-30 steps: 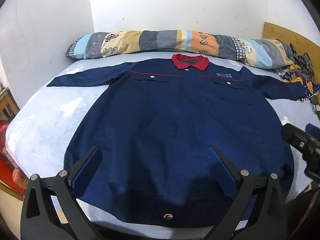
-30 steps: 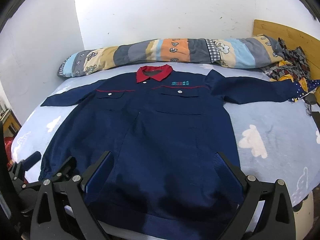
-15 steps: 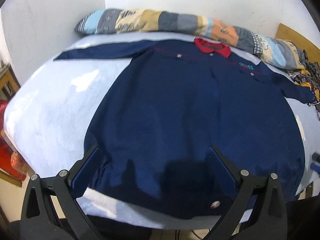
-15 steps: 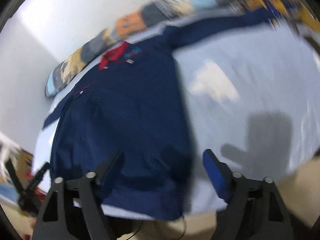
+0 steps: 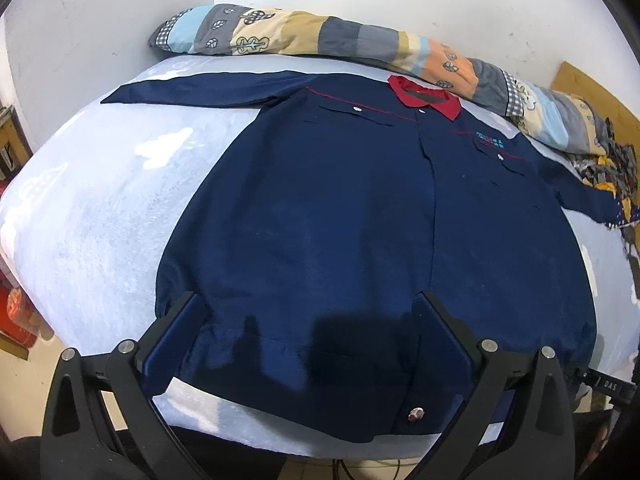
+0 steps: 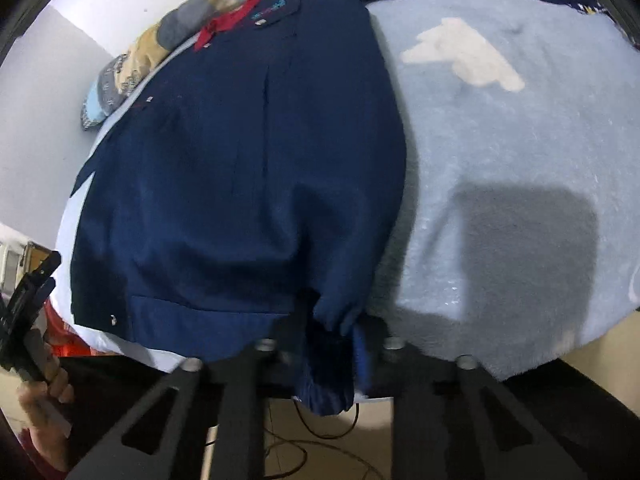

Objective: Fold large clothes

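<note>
A navy work jacket (image 5: 340,200) with a red collar (image 5: 424,94) lies flat, front up, sleeves spread, on the bed. My left gripper (image 5: 308,316) is open just above the hem's left part, with one finger on each side of the cloth. In the right wrist view my right gripper (image 6: 332,332) is at the jacket's (image 6: 240,160) lower right corner. Its jaws are closing, and the bunched hem corner (image 6: 326,364) is pinched between the pads and hangs below them. At that view's left edge a hand holds the left gripper (image 6: 28,292).
The bed's light blue blanket (image 5: 100,208) has white cloud shapes (image 6: 464,54). A long patchwork pillow (image 5: 320,36) lies along the wall. Patterned cloth (image 5: 612,160) sits at the far right by a wooden board (image 5: 592,88). Cables (image 6: 320,440) lie on the floor below the bed's edge.
My right gripper dropped to the jacket's lower right corner and closed on the hem. My left gripper moved toward the hem's left part and stayed open.
</note>
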